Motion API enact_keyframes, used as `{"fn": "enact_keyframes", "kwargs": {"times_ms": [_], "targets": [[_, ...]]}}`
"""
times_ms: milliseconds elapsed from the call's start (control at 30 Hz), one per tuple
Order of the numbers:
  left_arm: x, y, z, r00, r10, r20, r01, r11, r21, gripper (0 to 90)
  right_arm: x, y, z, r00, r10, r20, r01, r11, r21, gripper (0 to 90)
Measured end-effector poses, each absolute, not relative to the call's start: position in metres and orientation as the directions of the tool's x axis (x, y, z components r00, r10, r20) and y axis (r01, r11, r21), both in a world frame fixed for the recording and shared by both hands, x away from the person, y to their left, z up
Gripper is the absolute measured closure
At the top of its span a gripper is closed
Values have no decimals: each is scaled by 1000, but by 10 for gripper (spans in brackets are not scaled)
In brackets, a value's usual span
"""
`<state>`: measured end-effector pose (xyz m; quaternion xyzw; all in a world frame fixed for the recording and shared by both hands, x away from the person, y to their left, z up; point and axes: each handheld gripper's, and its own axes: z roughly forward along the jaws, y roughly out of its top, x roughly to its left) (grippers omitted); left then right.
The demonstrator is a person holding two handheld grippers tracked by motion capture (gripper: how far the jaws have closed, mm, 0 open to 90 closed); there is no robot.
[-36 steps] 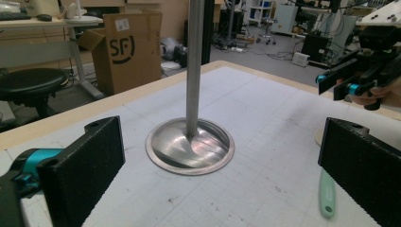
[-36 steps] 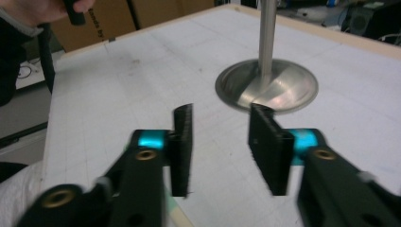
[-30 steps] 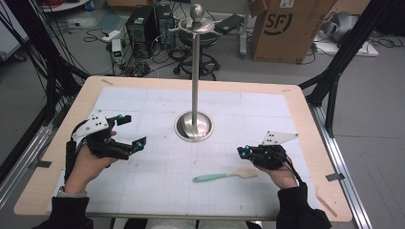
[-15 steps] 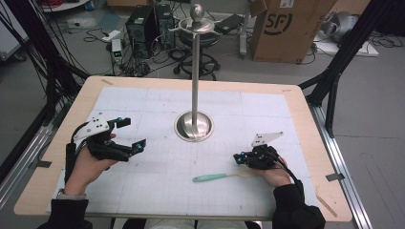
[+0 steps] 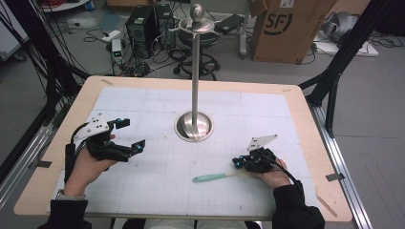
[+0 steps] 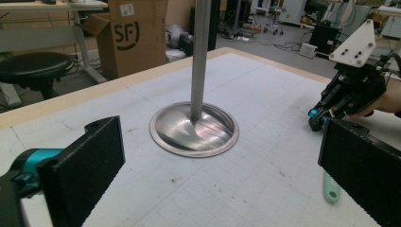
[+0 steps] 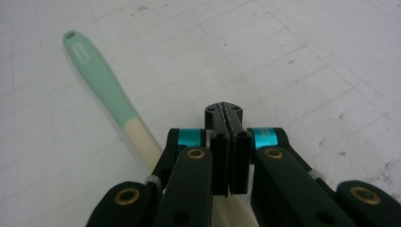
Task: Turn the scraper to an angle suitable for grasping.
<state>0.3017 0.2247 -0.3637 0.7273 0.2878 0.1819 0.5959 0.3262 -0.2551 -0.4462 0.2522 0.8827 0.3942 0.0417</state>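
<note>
A spatula (image 5: 210,177) with a mint-green handle and a cream blade lies flat on the white gridded mat, front right of centre. My right gripper (image 5: 237,163) is low over its blade end. In the right gripper view the jaws (image 7: 223,113) are pressed together with nothing between them, and the spatula (image 7: 101,90) runs under the left linkage. My left gripper (image 5: 131,134) hovers at the table's left, open wide and empty. From the left gripper view its pads (image 6: 101,146) frame the steel stand's base (image 6: 194,128), the other gripper (image 6: 319,117) and the handle tip (image 6: 331,189).
A tall steel pole (image 5: 195,71) rises from a round dished base (image 5: 193,126) at the mat's middle. Beyond the far table edge are a cardboard box (image 5: 282,28), a computer tower (image 5: 143,24), a stool and cables. Black frame legs flank both sides.
My right gripper has moved left and toward the person, coming down over the spatula's blade end. The left gripper has hardly moved and stays open.
</note>
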Motion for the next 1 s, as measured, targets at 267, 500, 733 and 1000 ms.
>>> {"fn": "enact_keyframes", "kwargs": {"times_ms": [267, 500, 733, 1000], "targets": [[301, 224, -364, 768, 637, -70, 195, -128, 972, 17, 319, -263, -448, -862, 481, 161, 435, 539, 721, 900], [302, 224, -364, 768, 637, -73, 199, -129, 971, 17, 308, -267, -447, -861, 482, 162, 438, 543, 716, 900], [302, 224, -364, 769, 636, -70, 198, -132, 971, 17, 293, -271, -448, -857, 481, 188, 455, 533, 714, 900], [303, 221, -366, 770, 635, -69, 203, -141, 969, 17, 288, -265, -443, -874, 461, 154, 416, 543, 730, 900]]}}
